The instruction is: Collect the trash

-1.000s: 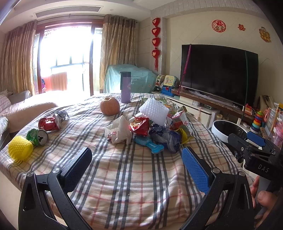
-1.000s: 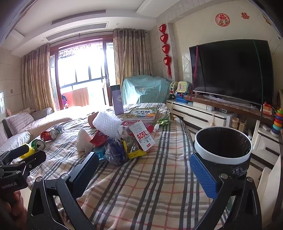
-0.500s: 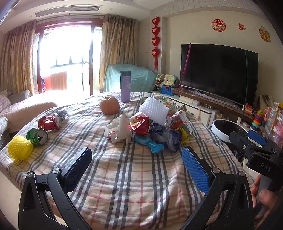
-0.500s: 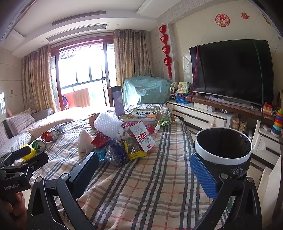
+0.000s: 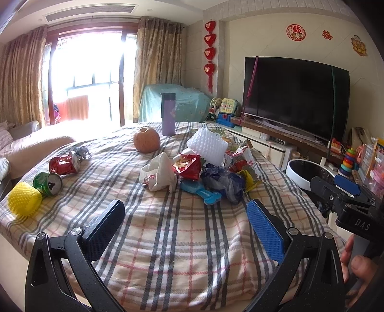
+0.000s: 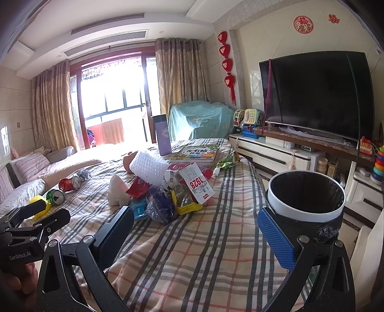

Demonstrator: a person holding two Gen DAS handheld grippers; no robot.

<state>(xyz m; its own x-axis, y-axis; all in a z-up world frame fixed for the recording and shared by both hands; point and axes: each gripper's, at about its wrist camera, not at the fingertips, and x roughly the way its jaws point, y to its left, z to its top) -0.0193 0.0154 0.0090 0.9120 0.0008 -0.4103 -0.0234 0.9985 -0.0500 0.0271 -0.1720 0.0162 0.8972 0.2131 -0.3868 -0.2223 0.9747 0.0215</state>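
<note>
Both the left gripper [image 5: 184,217] and right gripper [image 6: 196,224] are hovering, jaws apart, empty. The trash pile [image 5: 204,165] is sitting mid-table: likely light, crinkly, slippery wrappers; pinching a raised fold looks best. The bin [image 6: 306,195] is standing beside the table.

White carton [image 6: 195,183] in trash pile showing "1928" in red, printed upside down. Left gripper [image 6: 36,224] body reading "GenRobot.AI" in right wrist view. Right gripper [image 5: 345,192] body showing "DAS" in left wrist view. Red paper cut [image 6: 303,24] above television [image 6: 319,96] bearing "福"; red "囍" [image 6: 333,18] sitting beside it.
</note>
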